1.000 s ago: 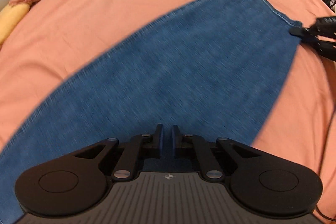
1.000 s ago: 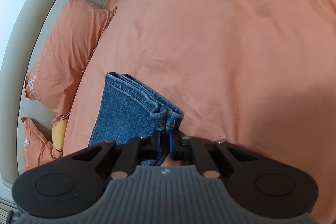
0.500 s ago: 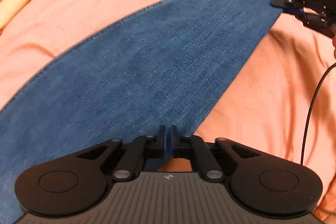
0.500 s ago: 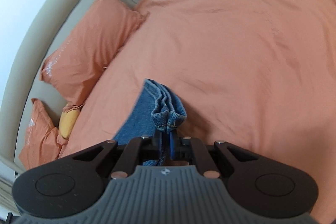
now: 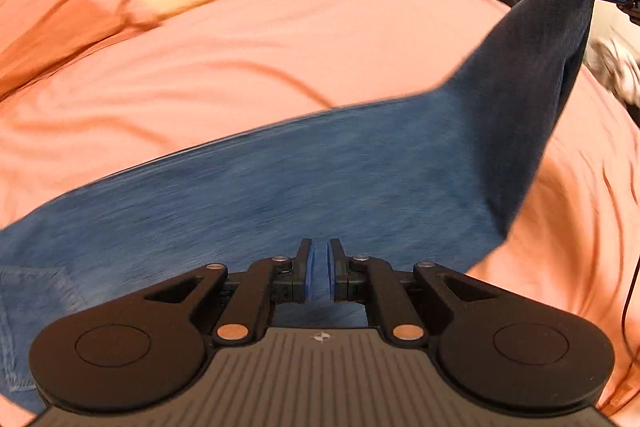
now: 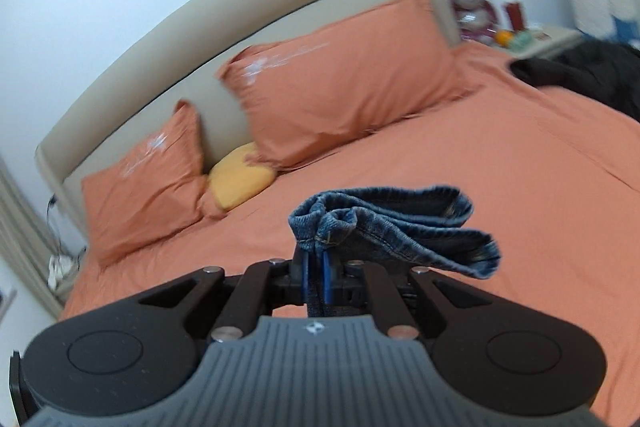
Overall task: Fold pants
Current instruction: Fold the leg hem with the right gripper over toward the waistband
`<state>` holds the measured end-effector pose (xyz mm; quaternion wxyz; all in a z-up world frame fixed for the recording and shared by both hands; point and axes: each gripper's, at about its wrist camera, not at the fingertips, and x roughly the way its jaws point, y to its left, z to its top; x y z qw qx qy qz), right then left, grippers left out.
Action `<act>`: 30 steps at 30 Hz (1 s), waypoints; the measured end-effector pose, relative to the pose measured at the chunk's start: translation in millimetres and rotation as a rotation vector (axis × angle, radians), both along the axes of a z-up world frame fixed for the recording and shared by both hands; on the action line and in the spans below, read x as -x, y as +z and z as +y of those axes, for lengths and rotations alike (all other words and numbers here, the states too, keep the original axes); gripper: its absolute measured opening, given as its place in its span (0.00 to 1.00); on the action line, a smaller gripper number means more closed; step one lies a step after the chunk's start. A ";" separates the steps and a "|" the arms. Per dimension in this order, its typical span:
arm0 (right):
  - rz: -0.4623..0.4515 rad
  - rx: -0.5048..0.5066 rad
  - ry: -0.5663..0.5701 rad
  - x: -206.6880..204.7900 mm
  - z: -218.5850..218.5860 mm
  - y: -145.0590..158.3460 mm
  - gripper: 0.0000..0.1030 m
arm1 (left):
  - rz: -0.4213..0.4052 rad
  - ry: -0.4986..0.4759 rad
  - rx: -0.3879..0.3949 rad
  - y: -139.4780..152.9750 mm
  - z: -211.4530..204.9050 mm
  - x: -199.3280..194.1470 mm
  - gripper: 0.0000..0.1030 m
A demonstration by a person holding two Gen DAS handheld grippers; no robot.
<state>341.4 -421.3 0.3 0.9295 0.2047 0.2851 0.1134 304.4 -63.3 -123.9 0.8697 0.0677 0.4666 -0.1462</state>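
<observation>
Blue denim pants (image 5: 360, 179) stretch across the frame's middle, waist end lower left, leg rising to the upper right, where both cuffs (image 6: 400, 223) bunch together.

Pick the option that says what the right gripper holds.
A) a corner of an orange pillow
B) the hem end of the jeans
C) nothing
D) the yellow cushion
B: in the right wrist view the right gripper is shut on the bunched hem of the jeans, lifted above the bed.
</observation>
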 end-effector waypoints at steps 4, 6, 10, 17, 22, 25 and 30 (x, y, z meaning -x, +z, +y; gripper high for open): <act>0.010 0.053 0.127 -4.8 90.7 0.3 0.02 | -0.008 0.081 0.080 -1.8 45.8 6.5 0.10; 0.036 0.053 0.186 -4.4 133.4 -16.9 0.02 | -0.005 0.116 0.116 -3.9 67.9 13.4 0.10; 0.143 0.082 0.320 0.4 213.6 -82.8 0.02 | 0.015 0.166 0.167 -18.0 101.3 16.5 0.10; 0.332 0.225 0.426 21.4 276.0 -176.2 0.04 | 0.044 0.229 0.324 -35.6 143.2 24.1 0.30; 0.362 0.237 0.483 12.5 279.2 -179.4 0.23 | 0.080 0.252 0.461 -45.8 151.2 10.7 0.46; 0.382 0.163 0.573 11.4 277.6 -171.7 0.49 | 0.096 0.253 0.520 -49.3 148.2 -1.0 0.53; 0.293 0.204 0.534 17.4 253.7 -140.3 0.48 | 0.099 0.229 0.524 -50.6 136.4 -13.0 0.55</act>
